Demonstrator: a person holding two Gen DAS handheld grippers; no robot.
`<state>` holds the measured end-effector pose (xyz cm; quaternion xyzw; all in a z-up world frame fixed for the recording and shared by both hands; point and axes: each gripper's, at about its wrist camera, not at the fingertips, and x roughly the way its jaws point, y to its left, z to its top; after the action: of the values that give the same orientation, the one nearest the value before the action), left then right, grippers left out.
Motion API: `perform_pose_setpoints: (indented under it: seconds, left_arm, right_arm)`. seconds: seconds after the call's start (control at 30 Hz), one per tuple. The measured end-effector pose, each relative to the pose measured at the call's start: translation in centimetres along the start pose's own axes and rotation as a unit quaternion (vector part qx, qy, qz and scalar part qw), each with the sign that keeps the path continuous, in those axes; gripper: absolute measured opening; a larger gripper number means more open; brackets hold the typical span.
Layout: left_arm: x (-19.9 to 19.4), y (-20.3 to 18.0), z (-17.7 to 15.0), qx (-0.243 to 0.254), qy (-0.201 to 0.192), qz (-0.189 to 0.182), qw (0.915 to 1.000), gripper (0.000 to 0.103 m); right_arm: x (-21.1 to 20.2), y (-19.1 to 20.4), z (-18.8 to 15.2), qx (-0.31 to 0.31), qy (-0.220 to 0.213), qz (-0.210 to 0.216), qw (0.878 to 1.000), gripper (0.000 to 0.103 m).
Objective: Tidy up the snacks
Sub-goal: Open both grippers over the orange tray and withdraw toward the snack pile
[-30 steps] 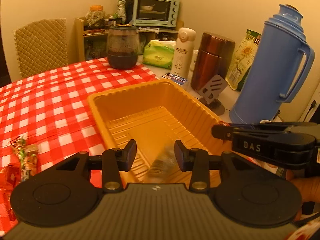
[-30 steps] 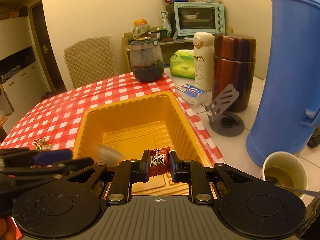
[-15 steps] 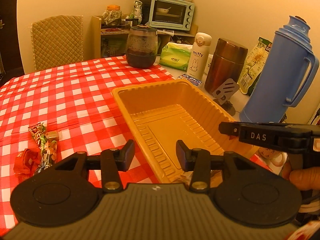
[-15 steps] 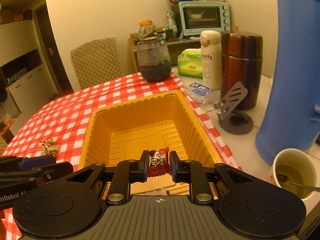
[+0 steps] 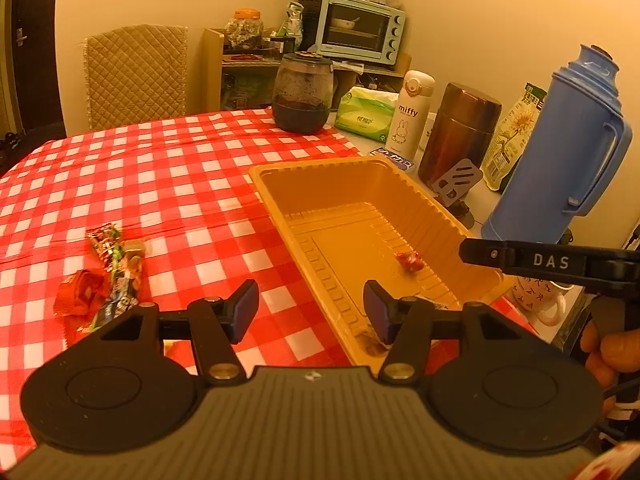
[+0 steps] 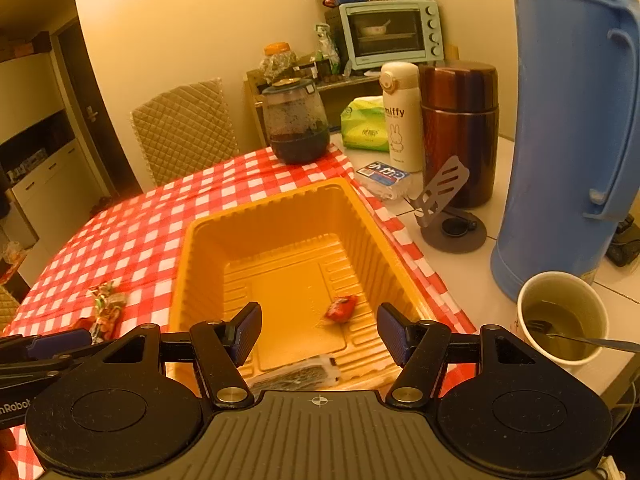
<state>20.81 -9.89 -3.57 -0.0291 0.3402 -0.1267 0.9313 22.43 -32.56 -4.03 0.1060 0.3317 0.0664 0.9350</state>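
Observation:
A yellow plastic tray (image 5: 280, 172) (image 6: 280, 200) stands on the red checked tablecloth. A small red snack packet (image 5: 409, 260) (image 6: 340, 308) lies on its floor, and a clear-wrapped dark snack (image 6: 296, 376) lies at its near end. My right gripper (image 6: 319, 330) is open and empty above the tray's near end. My left gripper (image 5: 311, 312) is open and empty over the tray's left rim. Several loose snacks (image 5: 108, 272) (image 6: 106, 312) lie on the cloth left of the tray.
A blue thermos (image 5: 560, 152) (image 6: 572, 120), a brown flask (image 6: 460, 128), a white miffy bottle (image 6: 400, 116), a phone stand (image 6: 444, 208) and a cup of liquid with a utensil (image 6: 560, 320) stand right of the tray. A dark jar (image 5: 302, 96) and a chair (image 5: 136, 76) are behind.
My right gripper has opened and the red snack packet has dropped into the tray. My left gripper has drawn back and to the left, with its jaws wider.

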Motion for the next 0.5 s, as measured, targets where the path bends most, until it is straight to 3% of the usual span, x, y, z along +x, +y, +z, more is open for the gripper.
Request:
perform_pose_setpoints:
  seconds: [0.5]
  left_arm:
    - [-5.9,3.1,-1.4,-0.029,-0.014,0.036,0.9988,0.063]
  right_arm:
    - [-4.6,5.3,-0.2,-0.024,-0.015,0.01,1.0,0.064]
